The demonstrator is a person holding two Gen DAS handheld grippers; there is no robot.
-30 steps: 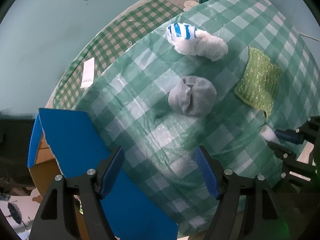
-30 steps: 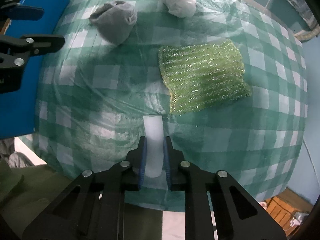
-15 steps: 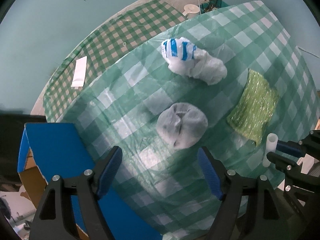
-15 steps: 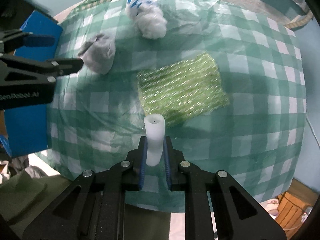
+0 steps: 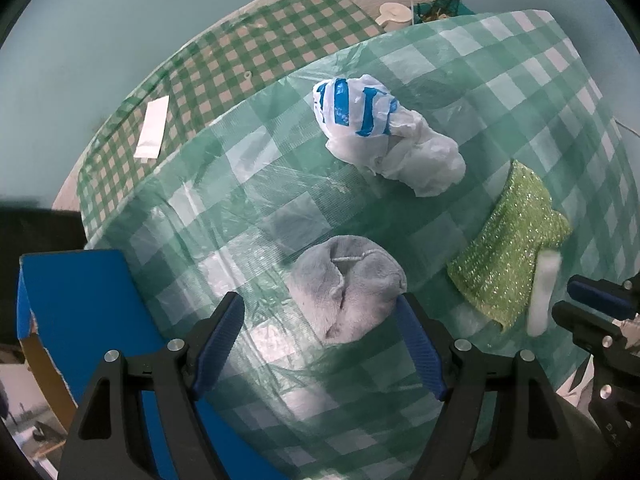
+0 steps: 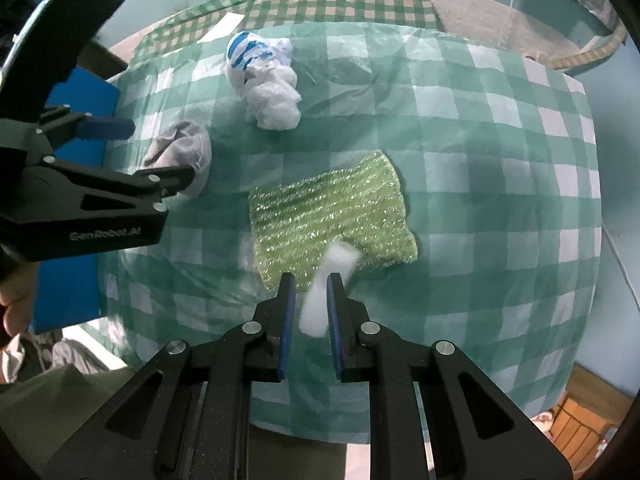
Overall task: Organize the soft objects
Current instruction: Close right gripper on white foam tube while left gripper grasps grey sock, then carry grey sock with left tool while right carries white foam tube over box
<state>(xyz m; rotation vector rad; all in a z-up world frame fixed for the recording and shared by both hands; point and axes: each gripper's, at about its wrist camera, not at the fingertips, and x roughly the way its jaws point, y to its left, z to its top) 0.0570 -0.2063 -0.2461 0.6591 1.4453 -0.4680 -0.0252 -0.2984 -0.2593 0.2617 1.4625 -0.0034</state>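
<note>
Most is left: the right gripper pinches a white tube, the left gripper stands wide over the gray sock, and the plastic bag and green cloth lie untouched.

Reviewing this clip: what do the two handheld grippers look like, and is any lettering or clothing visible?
Both the left gripper and the right gripper are matte black, angular frames with triangular cut-outs, silver screw heads and blue ribbed finger pads. The right wrist view shows grey "GenRobot.AI" lettering on the left one. No cables show. An olive-green garment is visible below.

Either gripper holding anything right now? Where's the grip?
Right gripper is shut on the white foam cylinder, gripped near its lower end. Left gripper is open, holding nothing, above the grey sock.
</note>
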